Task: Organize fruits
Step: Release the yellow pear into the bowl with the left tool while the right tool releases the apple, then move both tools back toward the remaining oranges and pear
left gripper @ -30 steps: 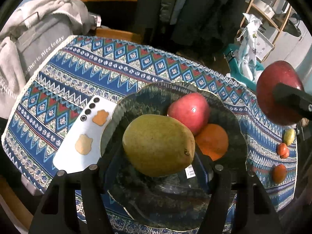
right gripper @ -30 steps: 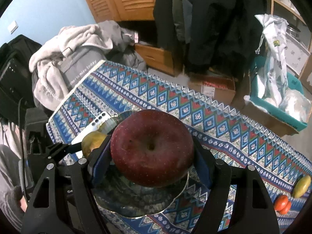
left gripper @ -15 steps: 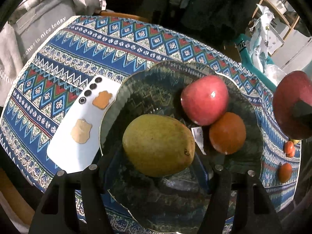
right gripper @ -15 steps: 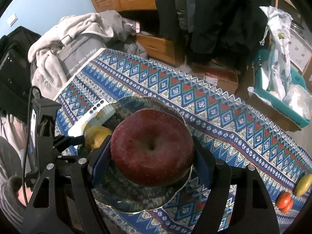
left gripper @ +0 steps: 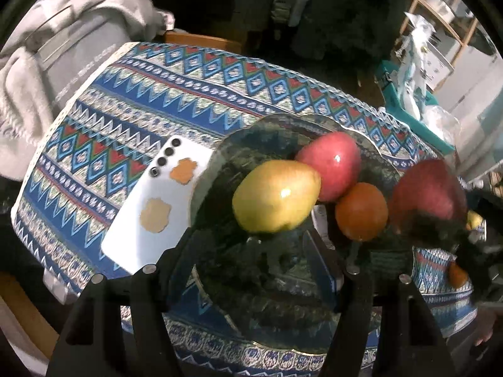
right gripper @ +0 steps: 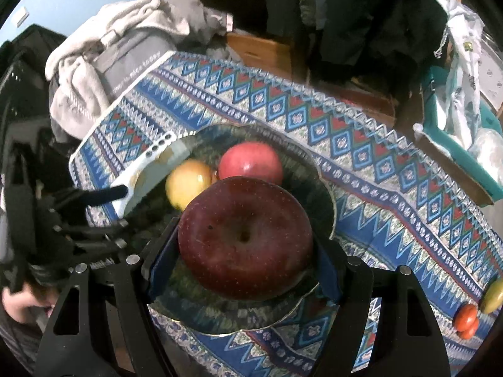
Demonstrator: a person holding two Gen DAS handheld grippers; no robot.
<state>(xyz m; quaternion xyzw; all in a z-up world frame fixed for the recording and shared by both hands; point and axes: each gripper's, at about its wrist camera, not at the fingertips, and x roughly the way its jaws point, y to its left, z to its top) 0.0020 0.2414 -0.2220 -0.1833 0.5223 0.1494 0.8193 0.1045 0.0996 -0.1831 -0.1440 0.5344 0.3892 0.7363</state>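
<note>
My right hand-held gripper (right gripper: 245, 253) pinches a dark red apple (right gripper: 245, 238) between its pads, hanging over the near side of the dark glass bowl (right gripper: 327, 201) on the table (right gripper: 377, 169). My left hand-held gripper (left gripper: 251, 251) stands spread with nothing between its fingers — the yellow-green mango (left gripper: 276, 196) lies in the bowl beyond them, touching a pink-red apple (left gripper: 330, 163) and an orange fruit (left gripper: 361, 210). A white phone (left gripper: 157, 204) lies just beside the bowl's left rim; small fruits (right gripper: 468, 315) sit near the table's right edge.

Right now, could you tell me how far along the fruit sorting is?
Done: a mango, a pink apple and an orange lie in the dish. In hand: the right tool holds a dark red apple above it. Left: small fruits on the tablecloth.
</note>
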